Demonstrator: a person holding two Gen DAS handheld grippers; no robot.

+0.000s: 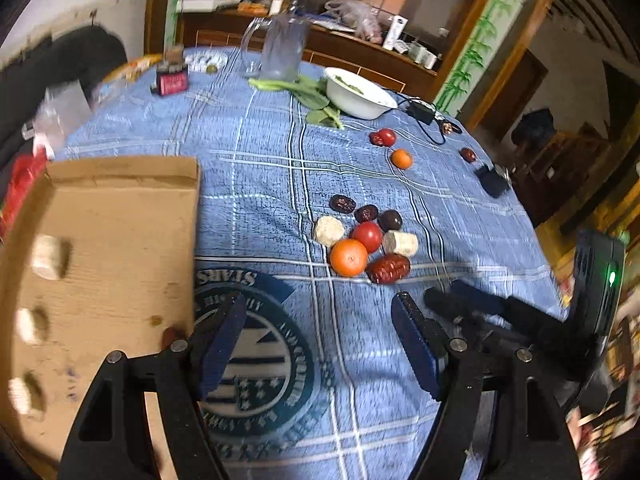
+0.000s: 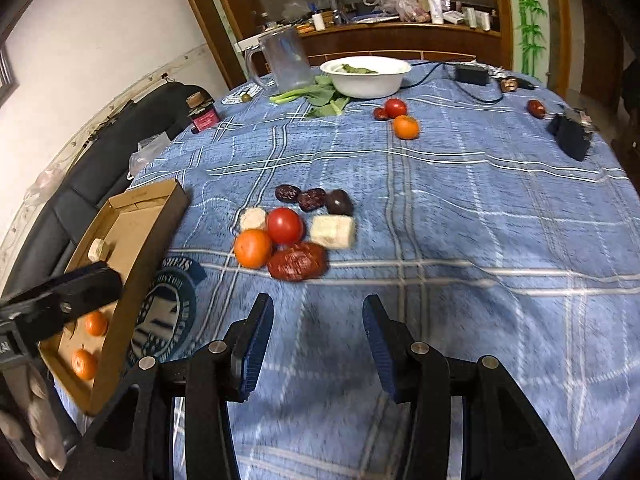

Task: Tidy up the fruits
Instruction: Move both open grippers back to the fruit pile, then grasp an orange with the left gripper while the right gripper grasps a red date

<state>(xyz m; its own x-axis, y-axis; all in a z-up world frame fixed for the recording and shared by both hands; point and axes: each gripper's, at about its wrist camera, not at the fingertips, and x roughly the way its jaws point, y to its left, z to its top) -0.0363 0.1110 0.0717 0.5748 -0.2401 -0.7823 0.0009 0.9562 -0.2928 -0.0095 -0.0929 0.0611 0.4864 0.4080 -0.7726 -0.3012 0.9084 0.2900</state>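
Far left, my cardboard tray (image 2: 132, 240) sits at the table's edge on the blue plaid cloth (image 2: 460, 208). Inside it: three pale cut chunks (image 1: 48, 258) along its left side in the left wrist view, and two small oranges (image 2: 90, 344) at its near end in the right wrist view.

Left gripper (image 1: 320, 344) hangs over the cloth's round emblem just right of the tray, jaws wide apart, nothing between them. In the right wrist view its black body (image 2: 60, 300) crosses over the tray.

Mid-table, the main fruit cluster, all touching or nearly so: orange (image 2: 253, 249), red tomato (image 2: 285, 225), big red date (image 2: 297, 266), two pale chunks (image 2: 333, 231), three dark dates (image 2: 312, 199) on the far side.

Right gripper (image 2: 318, 348) is near of that cluster, jaws parted, empty, blue pads clear.

Farther right and far: a tomato (image 2: 396, 107), small date and orange (image 2: 406, 126) together near the white bowl (image 2: 366, 80); one lone date (image 2: 536, 108) near the far right edge.
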